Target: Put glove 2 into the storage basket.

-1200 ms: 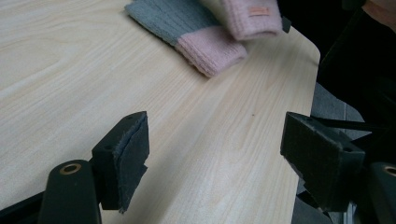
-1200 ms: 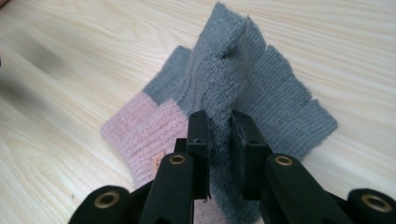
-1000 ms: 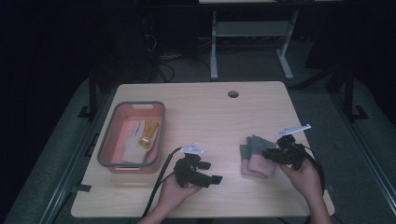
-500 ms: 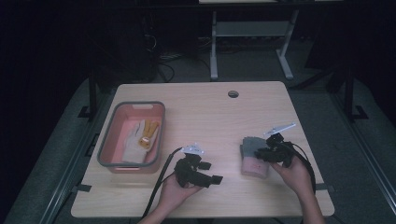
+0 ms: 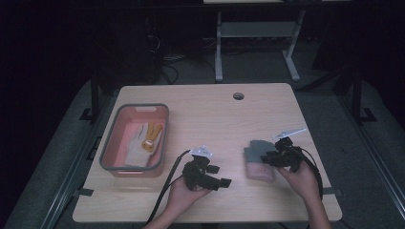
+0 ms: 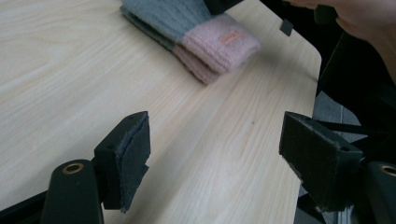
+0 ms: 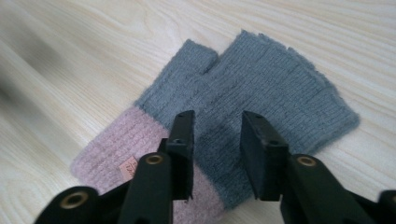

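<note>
While we look down from the high view, our right gripper [image 5: 271,159] sits over the knit glove [image 5: 259,160] at about four o'clock on the table [image 5: 210,114], and our left gripper [image 5: 220,182] rests near six o'clock, well apart from it. At nine o'clock the pink bin [image 5: 109,153] already holds a pale glove [image 5: 143,140].

Through the left gripper view, our jaws stand wide apart with nothing but bare wood between them; the grey-and-pink glove [image 6: 196,32] lies off at one o'clock.

Through the right gripper view, our jaws have just been opening and now stand a little apart above the glove [image 7: 261,79], near where the grey body meets the pink cuff [image 7: 121,149]. No fabric is pinched between the pads, so the glove lies flat and free on the table.

We judge the step to be a release or a re-grip on this glove. Next we would need to close on a fold near the cuff and carry it toward the bin at nine o'clock.
</note>
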A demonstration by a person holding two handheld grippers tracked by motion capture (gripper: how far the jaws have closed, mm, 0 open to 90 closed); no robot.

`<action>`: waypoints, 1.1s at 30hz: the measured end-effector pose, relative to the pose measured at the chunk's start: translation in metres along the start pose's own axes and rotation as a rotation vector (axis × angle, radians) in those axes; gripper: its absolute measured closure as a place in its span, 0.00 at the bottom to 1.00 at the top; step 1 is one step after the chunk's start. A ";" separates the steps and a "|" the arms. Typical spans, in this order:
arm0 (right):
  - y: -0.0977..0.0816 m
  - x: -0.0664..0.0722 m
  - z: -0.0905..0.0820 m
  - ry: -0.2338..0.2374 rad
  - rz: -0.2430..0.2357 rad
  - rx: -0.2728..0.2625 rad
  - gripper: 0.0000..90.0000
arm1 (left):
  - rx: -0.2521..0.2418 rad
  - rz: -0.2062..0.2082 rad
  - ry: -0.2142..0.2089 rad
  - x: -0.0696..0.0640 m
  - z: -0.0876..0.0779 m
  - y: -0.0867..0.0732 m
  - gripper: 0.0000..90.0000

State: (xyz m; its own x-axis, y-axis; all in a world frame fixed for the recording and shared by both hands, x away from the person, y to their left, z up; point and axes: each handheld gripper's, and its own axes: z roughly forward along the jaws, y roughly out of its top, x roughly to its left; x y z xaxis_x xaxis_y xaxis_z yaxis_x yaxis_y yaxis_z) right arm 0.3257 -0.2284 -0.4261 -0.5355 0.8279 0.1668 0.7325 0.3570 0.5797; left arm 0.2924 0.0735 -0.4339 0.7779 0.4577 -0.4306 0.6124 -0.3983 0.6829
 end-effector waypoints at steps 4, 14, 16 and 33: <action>-0.001 -0.001 -0.002 0.009 0.015 -0.007 0.63 | 0.007 -0.009 0.006 -0.001 0.008 0.008 0.28; -0.006 -0.008 -0.012 0.050 0.083 -0.045 0.51 | 0.024 -0.043 0.007 -0.001 0.032 0.031 0.28; -0.007 -0.010 -0.014 0.050 0.092 -0.052 0.50 | 0.026 -0.059 0.001 -0.001 0.037 0.035 0.28; -0.022 -0.024 -0.007 0.048 0.192 -0.044 0.45 | 0.040 -0.200 -0.019 0.011 0.069 0.046 0.31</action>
State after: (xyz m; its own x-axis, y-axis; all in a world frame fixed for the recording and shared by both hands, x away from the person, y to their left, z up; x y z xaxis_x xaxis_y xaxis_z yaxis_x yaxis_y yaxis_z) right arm 0.3192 -0.2594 -0.4375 -0.4084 0.8569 0.3146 0.8043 0.1748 0.5679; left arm 0.3391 0.0052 -0.4481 0.6425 0.5156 -0.5669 0.7598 -0.3325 0.5587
